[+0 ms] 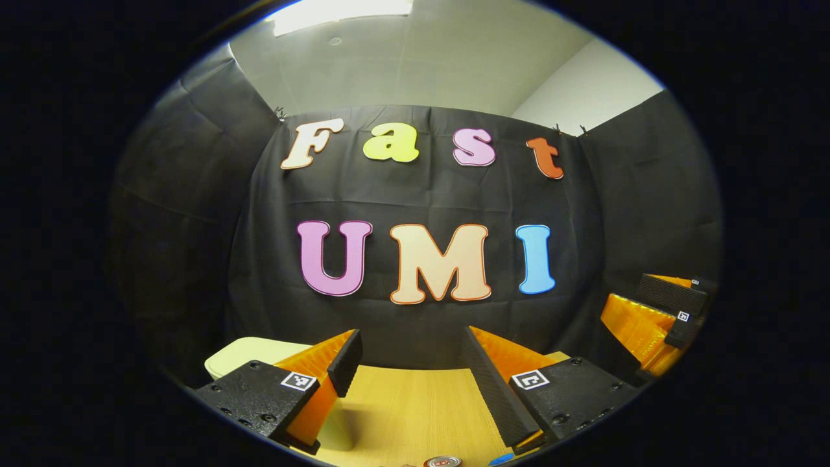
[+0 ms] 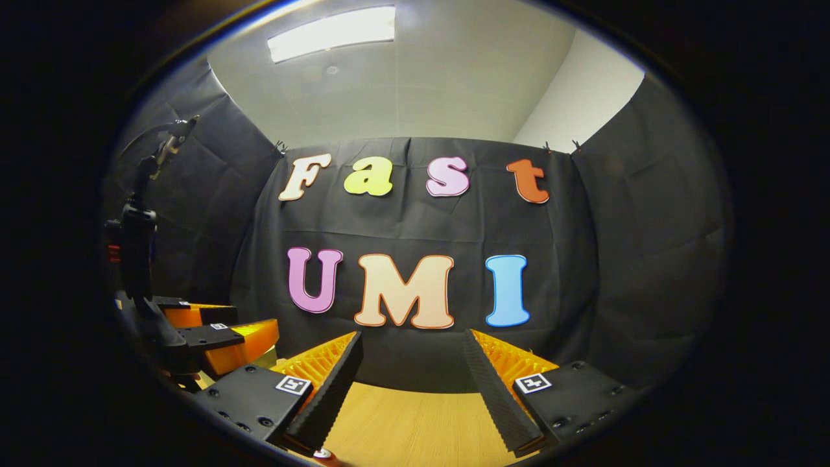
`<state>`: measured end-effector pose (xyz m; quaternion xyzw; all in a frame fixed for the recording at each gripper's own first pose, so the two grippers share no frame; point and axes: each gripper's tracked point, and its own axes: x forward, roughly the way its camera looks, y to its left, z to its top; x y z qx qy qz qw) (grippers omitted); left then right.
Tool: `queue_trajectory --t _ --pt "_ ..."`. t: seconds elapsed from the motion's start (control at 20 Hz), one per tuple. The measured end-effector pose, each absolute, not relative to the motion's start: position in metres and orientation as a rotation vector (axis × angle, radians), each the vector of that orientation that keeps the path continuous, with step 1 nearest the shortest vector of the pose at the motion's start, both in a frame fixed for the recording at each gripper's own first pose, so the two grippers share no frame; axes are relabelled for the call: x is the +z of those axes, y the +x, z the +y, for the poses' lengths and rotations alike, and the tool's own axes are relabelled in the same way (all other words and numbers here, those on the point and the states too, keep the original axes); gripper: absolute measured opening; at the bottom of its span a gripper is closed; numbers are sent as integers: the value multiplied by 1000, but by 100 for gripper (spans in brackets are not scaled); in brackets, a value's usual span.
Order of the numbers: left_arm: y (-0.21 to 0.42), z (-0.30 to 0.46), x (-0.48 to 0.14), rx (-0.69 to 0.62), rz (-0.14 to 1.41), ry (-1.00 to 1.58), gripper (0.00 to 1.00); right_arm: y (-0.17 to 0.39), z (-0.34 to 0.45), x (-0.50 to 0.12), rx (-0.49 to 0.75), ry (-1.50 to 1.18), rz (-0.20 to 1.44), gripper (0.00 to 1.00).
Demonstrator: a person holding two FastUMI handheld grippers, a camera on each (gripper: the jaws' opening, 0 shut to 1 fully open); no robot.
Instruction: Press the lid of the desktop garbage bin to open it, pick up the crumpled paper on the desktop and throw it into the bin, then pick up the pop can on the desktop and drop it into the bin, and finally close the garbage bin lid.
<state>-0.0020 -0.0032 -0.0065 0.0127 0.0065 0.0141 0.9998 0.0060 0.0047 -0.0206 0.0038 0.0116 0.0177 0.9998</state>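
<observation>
Aloft above the wooden worktop [image 1: 415, 402], left gripper [image 1: 412, 353] and right gripper [image 2: 412, 357], jaws spread wide, holding nothing. Cream garbage bin [image 1: 243, 353] behind the left fingers, lid down; pop can [image 1: 443, 462] at the near edge.

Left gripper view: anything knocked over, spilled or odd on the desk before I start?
Nothing stands out. The bin sits upright with its lid down at the desk's left, and a can top peeks in at the bottom edge. Both sets of tongs, left and right, are open and empty.
</observation>
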Motion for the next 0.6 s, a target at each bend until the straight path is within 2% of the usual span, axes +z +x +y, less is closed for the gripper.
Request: queue_trajectory --t 0.1,0.4,0.6 --pt "-2 -5 -8 27 15 28 92 7 2 -20 33 10 20 98" --pt "0 -11 -13 15 33 35 92 9 -11 -28 17 11 38 100" --pt "1 -14 -16 10 40 47 93 7 -18 -35 9 11 59 98"
